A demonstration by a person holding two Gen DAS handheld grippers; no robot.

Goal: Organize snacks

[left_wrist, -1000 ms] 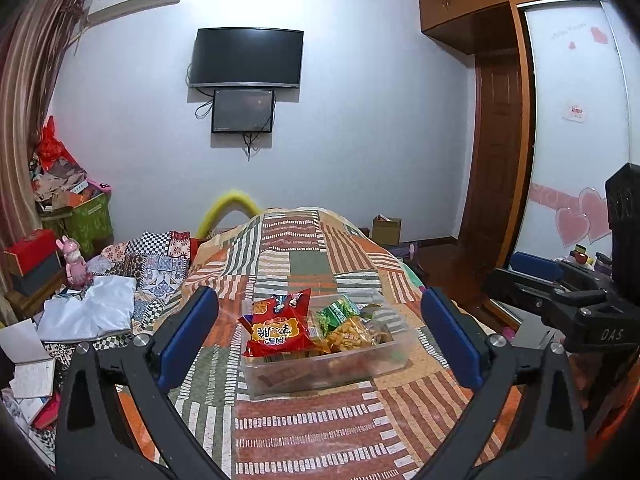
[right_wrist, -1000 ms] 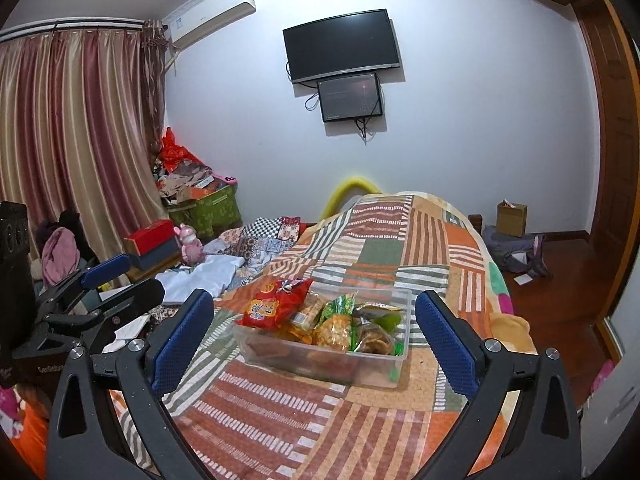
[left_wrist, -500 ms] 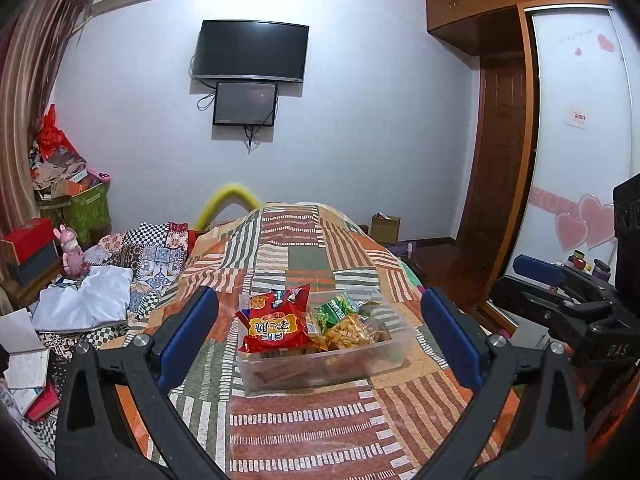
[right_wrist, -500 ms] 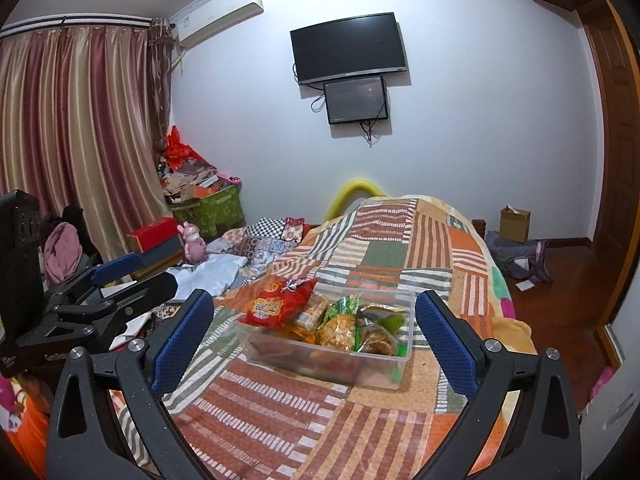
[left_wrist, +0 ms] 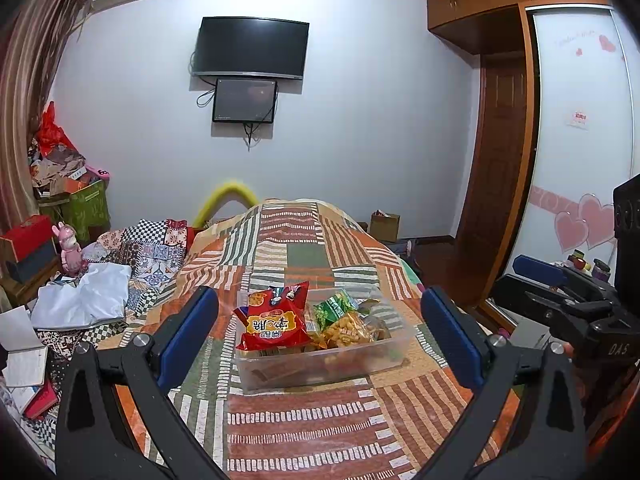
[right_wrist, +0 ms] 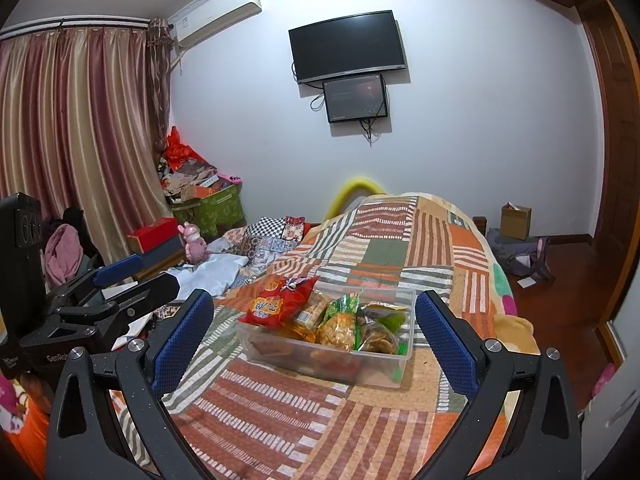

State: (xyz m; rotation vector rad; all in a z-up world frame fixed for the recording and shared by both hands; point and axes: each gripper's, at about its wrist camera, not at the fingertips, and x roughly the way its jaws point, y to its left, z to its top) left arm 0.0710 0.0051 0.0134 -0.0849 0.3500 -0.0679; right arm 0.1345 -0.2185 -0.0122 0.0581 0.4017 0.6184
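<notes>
A clear plastic bin point(left_wrist: 320, 364) point(right_wrist: 372, 368) of snacks sits on the patchwork bedspread point(left_wrist: 320, 432). A red snack bag point(left_wrist: 274, 318) point(right_wrist: 282, 300) leans over its left end; a green packet point(left_wrist: 334, 307) point(right_wrist: 343, 304) and yellow puffed snacks point(left_wrist: 347, 330) point(right_wrist: 338, 330) lie beside it. My left gripper point(left_wrist: 318, 334) is open, held back from the bin, with nothing between its blue pads. My right gripper point(right_wrist: 314, 334) is open too, nearer the bin's right side and equally empty. Each gripper shows at the edge of the other's view.
Folded white cloth point(left_wrist: 86, 298), checked fabrics and a pink toy rabbit point(left_wrist: 70, 246) crowd the bed's left side. Boxes and a green bin point(right_wrist: 210, 208) stand by the curtain. A wardrobe point(left_wrist: 576, 168) and wooden door are on the right; a cardboard box point(right_wrist: 515, 220) sits on the floor.
Both views have tilted up slightly, and the bin sits a little lower in each. Both grippers stay open and empty. The snacks have not moved.
</notes>
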